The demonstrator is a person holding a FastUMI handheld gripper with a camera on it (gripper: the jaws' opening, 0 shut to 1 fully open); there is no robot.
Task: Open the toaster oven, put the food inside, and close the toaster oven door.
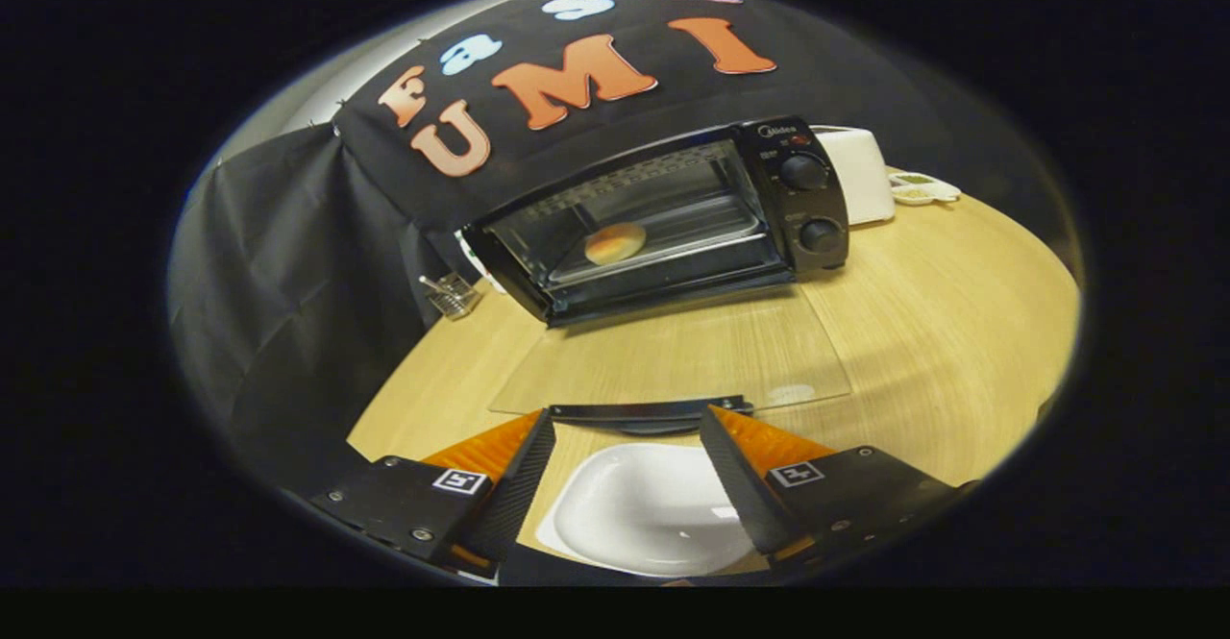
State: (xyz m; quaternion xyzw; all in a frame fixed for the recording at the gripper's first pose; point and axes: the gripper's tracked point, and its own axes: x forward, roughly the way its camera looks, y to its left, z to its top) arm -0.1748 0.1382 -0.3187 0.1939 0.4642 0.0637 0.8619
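Toaster oven (663,221), a black box-shaped one with two round knobs (803,172) on its right panel, stands on the round light wooden table (942,331) against the black cloth wall (279,264). Its glass door (673,356) is open and lies flat on the table in front of the oven, with the dark handle (649,411) at the near edge. Inside the oven, on the metal tray (673,235), sits the food, a round golden-brown bun (615,242), toward the left part of the tray.

The gripper (627,423) is open: its two fingers stand well apart and hold nothing. The tips reach about to the door handle, one at each side of its length, but I cannot tell if they touch it. Between the fingers, nearer than the handle, lies a white rounded dish (644,509), which looks empty.

Behind the oven on the right stands a white appliance (857,173), and just beside it lies a small white object with green parts (922,187). Left of the oven, near the cloth, there is a small wire basket (450,295).
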